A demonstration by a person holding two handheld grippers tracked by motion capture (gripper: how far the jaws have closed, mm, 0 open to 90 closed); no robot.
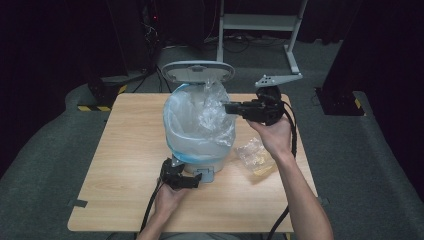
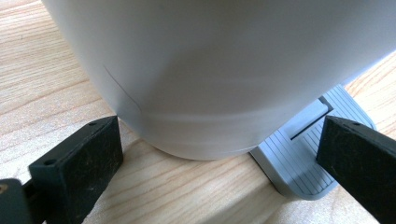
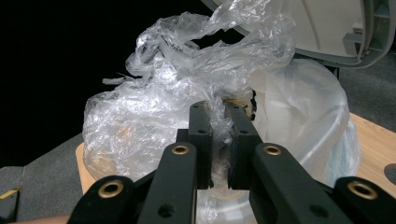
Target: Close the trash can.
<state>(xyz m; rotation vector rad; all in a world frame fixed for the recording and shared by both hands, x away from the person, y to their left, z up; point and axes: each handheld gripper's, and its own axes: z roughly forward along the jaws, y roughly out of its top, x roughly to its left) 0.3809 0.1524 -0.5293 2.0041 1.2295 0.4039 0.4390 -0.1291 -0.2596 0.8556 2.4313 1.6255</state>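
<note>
Pinching a fold of the clear bin liner (image 3: 219, 126), the right tool (image 1: 232, 108) lifts it over the pedal bin (image 1: 200, 145) mid-counter (image 1: 120, 165); left tool (image 1: 192, 181), jaws spread, sits at the pedal (image 2: 303, 158), likely keeping the lid (image 1: 197, 71) up

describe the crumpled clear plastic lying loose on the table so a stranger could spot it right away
Start at the wooden table and find the white pedal bin with its lid raised and a clear liner bag inside. Just right of the bin's base lies a small crumpled plastic wrapper. Unlike the liner, it lies flat on the wood and has a yellowish tint.
</note>
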